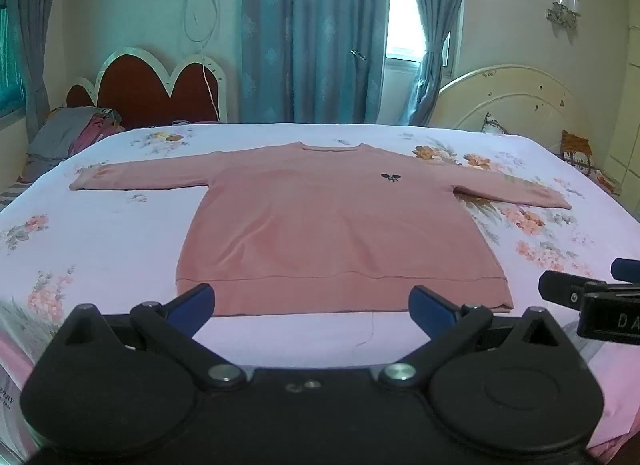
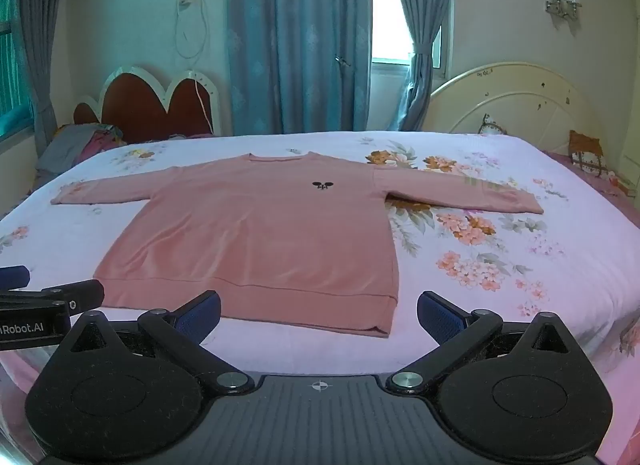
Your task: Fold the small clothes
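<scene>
A pink long-sleeved sweater (image 1: 320, 225) (image 2: 256, 233) lies flat on the bed, front up, both sleeves spread out sideways, hem toward me. A small dark emblem (image 1: 390, 177) marks its chest. My left gripper (image 1: 312, 305) hangs open just short of the hem, blue pads wide apart and nothing between them. My right gripper (image 2: 318, 315) is open too, near the hem's right corner, with nothing between its pads. Each gripper's tip shows at the edge of the other's view.
The bed carries a white floral sheet (image 1: 100, 233) (image 2: 500, 265). Behind it stand a red heart-shaped headboard (image 1: 156, 93), a cream headboard (image 1: 516, 101), blue curtains (image 1: 316, 33) and a window. Pillows and bundled clothes (image 1: 76, 133) lie at the far left, cushions (image 1: 578, 155) at the far right.
</scene>
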`<action>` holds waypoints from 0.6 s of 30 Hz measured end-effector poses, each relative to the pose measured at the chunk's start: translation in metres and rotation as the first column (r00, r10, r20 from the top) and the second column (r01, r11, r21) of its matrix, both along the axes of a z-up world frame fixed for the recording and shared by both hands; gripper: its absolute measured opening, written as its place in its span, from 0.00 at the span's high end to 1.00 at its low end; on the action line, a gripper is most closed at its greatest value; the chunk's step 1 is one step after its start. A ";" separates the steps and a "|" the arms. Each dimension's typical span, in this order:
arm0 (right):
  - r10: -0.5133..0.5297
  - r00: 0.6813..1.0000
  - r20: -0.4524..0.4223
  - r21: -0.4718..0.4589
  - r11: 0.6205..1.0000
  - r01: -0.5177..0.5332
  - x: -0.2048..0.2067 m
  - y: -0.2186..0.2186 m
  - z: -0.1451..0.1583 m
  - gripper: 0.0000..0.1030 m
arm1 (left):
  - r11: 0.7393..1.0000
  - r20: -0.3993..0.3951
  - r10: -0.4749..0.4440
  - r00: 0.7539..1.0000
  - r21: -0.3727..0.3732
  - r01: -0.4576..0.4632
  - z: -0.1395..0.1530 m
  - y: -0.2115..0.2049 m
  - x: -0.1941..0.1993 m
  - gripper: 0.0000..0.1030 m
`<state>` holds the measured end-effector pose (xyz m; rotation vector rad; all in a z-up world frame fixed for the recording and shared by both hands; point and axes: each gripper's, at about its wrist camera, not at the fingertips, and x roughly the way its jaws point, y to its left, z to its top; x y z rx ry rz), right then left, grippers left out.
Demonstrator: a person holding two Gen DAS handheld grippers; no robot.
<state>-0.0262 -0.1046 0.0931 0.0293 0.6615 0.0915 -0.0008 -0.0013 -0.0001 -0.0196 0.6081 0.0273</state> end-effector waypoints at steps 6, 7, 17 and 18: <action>0.000 1.000 0.002 0.002 1.000 0.000 -0.002 0.000 0.002 0.00 | 1.000 0.004 -0.002 1.000 -0.002 0.002 0.000 -0.001 -0.001 0.00; 0.000 1.000 0.001 0.001 1.000 0.000 -0.001 -0.001 0.002 0.00 | 1.000 0.005 -0.001 1.000 -0.002 0.001 0.000 0.000 -0.001 0.00; -0.001 1.000 0.001 0.004 1.000 0.001 -0.001 -0.003 0.003 0.00 | 1.000 0.006 0.003 1.000 0.007 -0.003 0.000 -0.002 -0.001 0.00; -0.001 1.000 0.002 0.003 1.000 0.001 -0.001 -0.002 0.003 0.00 | 1.000 0.005 0.003 1.000 0.008 -0.003 0.000 -0.002 -0.001 0.00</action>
